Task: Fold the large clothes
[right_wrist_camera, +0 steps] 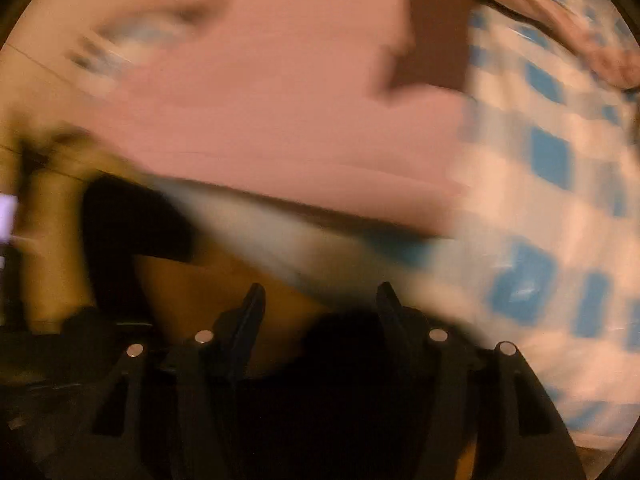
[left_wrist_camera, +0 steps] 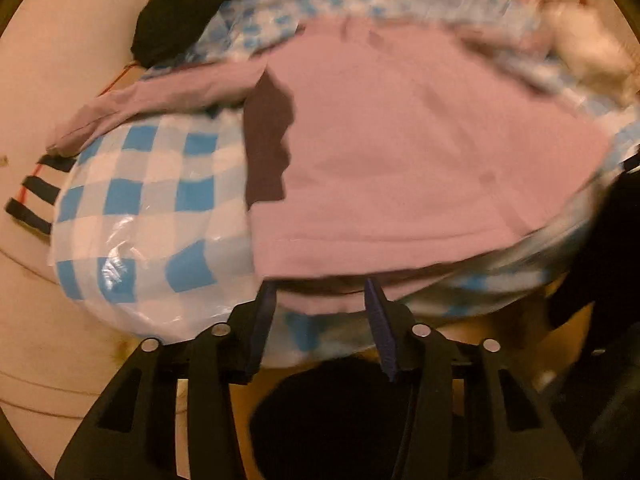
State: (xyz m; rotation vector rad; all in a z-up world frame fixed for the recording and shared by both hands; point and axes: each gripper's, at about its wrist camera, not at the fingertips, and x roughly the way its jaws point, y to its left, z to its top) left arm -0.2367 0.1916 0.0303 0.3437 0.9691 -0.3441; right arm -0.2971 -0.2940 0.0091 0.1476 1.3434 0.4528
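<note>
while both views are smeared by motion blur, the layout reads well enough: pink garment [left_wrist_camera: 420,160] lies spread over a blue-and-white checked plastic cover [left_wrist_camera: 132,200], filling the centre and right of the left wrist view and the upper middle of the right wrist view. one sleeve [left_wrist_camera: 152,104] trails to the upper left of the left view. a dark brown patch [left_wrist_camera: 268,140] shows at the garment's left edge (lining or an under-layer, cannot tell which).

left gripper [left_wrist_camera: 320,292]: jaws partly open, nothing between them, tips just at the near hem [left_wrist_camera: 360,240]. right gripper [right_wrist_camera: 320,296]: jaws partly open, empty, tips short of the hem and over the bare cover edge.

handling judgement: soft knit, light, limp; it will drape and sag from any pinch point and hold no shape. the cover looks glossy, so the cloth will probably slide on it rather than stay anchored when dragged. best holds look to be the stitched hem corners, one per gripper, where the fabric is doubled and less likely to slip out; pinching mid-panel would only bunch it.
</note>
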